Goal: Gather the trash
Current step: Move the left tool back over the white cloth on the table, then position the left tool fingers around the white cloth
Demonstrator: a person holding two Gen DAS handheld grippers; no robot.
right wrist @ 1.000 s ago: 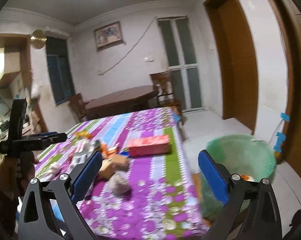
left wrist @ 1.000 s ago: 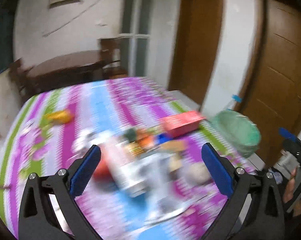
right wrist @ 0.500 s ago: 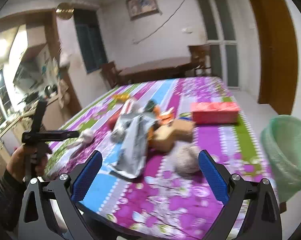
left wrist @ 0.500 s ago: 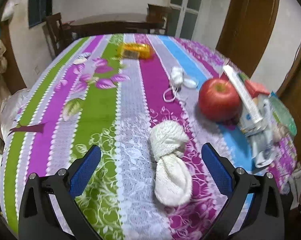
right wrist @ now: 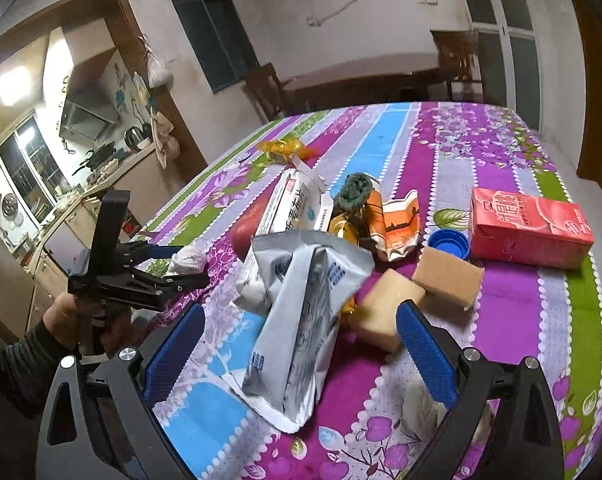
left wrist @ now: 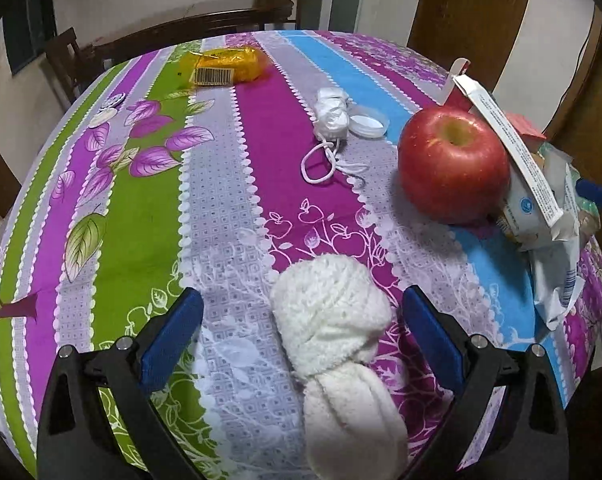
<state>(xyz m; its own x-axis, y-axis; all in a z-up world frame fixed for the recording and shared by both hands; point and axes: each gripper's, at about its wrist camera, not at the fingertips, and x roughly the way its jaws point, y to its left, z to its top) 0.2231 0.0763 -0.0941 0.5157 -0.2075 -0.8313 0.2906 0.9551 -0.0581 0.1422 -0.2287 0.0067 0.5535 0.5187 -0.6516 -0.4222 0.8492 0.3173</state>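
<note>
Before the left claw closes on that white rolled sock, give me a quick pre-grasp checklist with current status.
1. Left claw open: ok, both blue pads spread wide.
2. White rolled sock between the pads: ok, its rounded end sits centred in the gap.
3. Nothing else in the closing path: ok, the red apple lies farther off, apart from the sock.
4. Right claw free: ok, open, with the silver foil bag lying before it, not held.
5. Trash bin within reach: cannot tell, only a green edge shows at the right wrist view's border.
6. Sock counts as trash: cannot tell.
</note>
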